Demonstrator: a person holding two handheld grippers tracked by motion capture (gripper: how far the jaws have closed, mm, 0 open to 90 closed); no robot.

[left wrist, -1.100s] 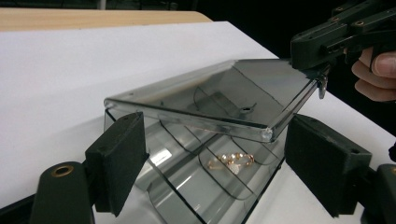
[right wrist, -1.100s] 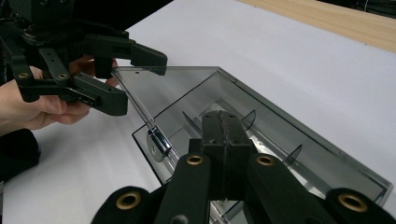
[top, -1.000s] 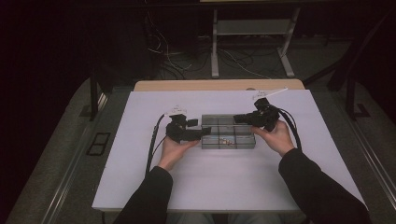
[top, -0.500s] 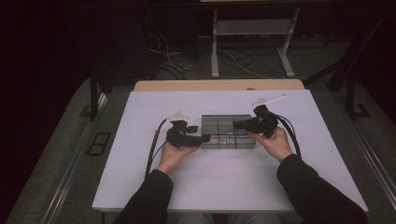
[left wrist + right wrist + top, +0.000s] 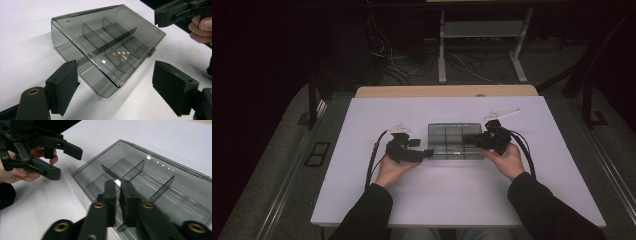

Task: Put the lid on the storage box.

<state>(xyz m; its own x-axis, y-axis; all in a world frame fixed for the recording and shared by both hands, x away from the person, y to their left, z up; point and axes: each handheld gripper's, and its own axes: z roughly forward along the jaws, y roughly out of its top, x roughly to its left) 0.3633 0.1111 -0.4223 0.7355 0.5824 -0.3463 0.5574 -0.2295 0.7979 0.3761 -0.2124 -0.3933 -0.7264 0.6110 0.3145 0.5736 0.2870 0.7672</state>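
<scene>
High view: set a smoky lidded box just above centre frame on the white table, long axis running left to right. Held the left gripper at the box's lower-left corner, tips pointing right, and the right gripper over its right half, tips pointing left (so one hand at each short end). Kept a small gold trinket in a near-row compartment, roughly between the two sets of tips.

Left gripper view: spread the left gripper wide, one pad low left and one low right, with the box's near corner in the gap yet touching neither pad. Showed the trinket at centre frame under the clear lid, straight ahead of the jaws and beyond one divider. Put the right gripper at the upper right, above the far end and apparently clear of the lid.

Right gripper view: had the right gripper only just parted, a narrow slit, the jaws having lately been opening. Pinched nothing, as far as could be judged; glimpsed a sliver of gold low in the slit, probably the trinket down in the box. Placed the left gripper at the upper left.

Judged the right gripper slightly nearer the trinket, though any reach would first need the lid raised.
</scene>
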